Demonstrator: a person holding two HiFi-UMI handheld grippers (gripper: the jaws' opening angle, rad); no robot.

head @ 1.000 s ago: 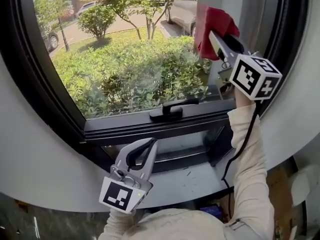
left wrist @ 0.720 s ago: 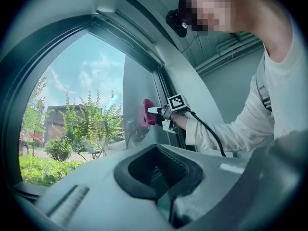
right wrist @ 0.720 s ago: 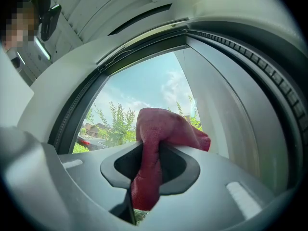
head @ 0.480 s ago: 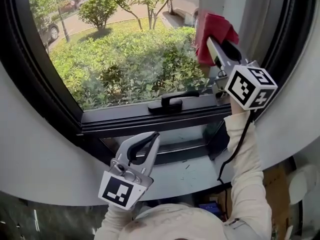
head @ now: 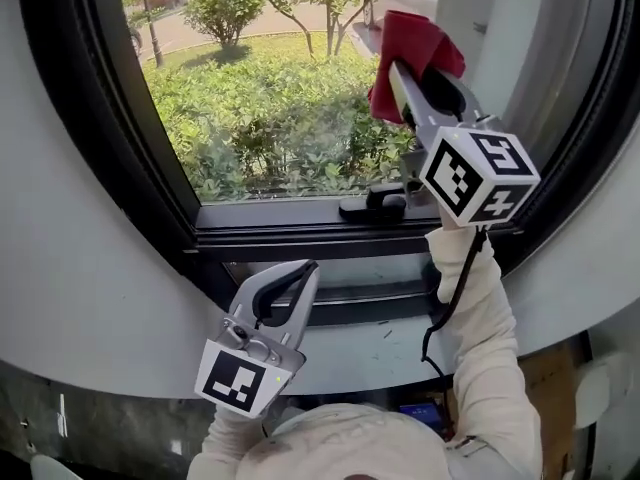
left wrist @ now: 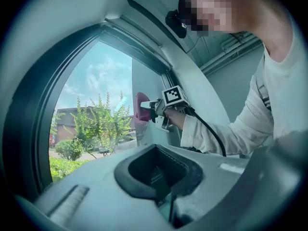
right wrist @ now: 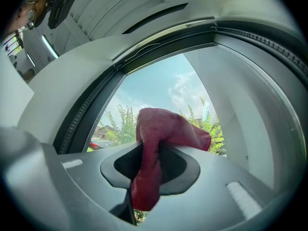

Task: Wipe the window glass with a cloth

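A red cloth (head: 412,50) is pressed to the window glass (head: 270,98) near the pane's right side, above the black window handle (head: 380,205). My right gripper (head: 398,76) is shut on the cloth. In the right gripper view the cloth (right wrist: 163,129) bunches over the jaws and hangs down between them, with the glass (right wrist: 163,88) right ahead. My left gripper (head: 290,288) is held low before the lower frame, shut and empty. The left gripper view shows the cloth (left wrist: 141,110) against the glass (left wrist: 96,90) in the right gripper (left wrist: 150,109).
A thick black window frame (head: 290,230) runs under the pane and curves up both sides. A white sill ledge (head: 390,343) lies below it. Green shrubs and trees show outside. A black cable (head: 450,288) trails down from the right gripper along the sleeve.
The right gripper has slid the cloth left along the glass, closer to above the handle. The head view has swung left. The left gripper has stayed low and shut.
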